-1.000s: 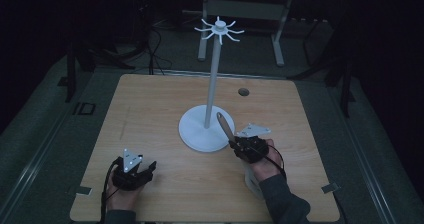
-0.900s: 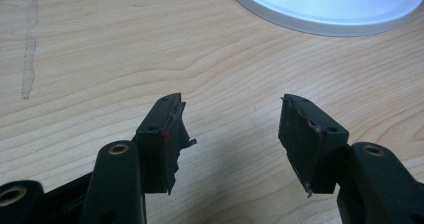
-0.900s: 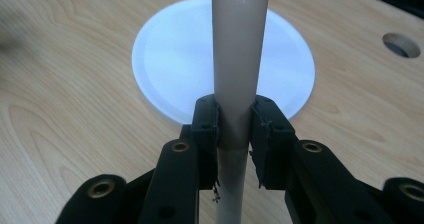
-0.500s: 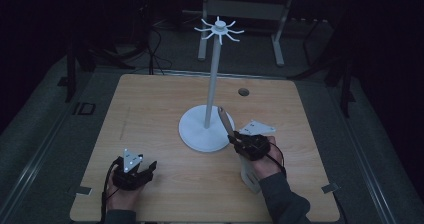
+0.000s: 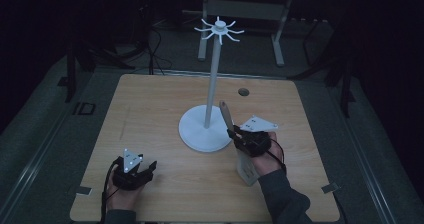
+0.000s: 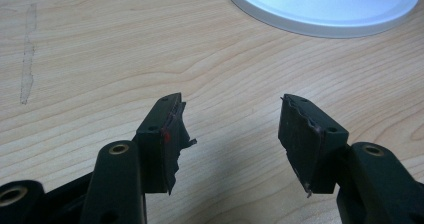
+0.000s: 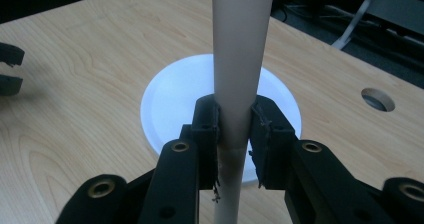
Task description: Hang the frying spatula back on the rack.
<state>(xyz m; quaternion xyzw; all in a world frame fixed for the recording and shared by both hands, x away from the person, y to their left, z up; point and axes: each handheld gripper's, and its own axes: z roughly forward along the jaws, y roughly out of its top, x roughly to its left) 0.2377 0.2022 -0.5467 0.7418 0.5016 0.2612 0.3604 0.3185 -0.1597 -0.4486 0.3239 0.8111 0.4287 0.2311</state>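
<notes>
White stand [image 5: 212, 99] rising mid-table (wide round base), bare wood [image 5: 150, 114] all around it, small hole [image 5: 243, 91] behind

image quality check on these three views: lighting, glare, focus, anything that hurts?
High view: dim, surroundings near black, only the table and white stand read clearly. Left gripper view: bright and even, open left gripper sharp, soft sheen on the stand's base. Right gripper view: right gripper clamps a beige handle, which is close to the lens and blurs towards the top; background dark.
</notes>
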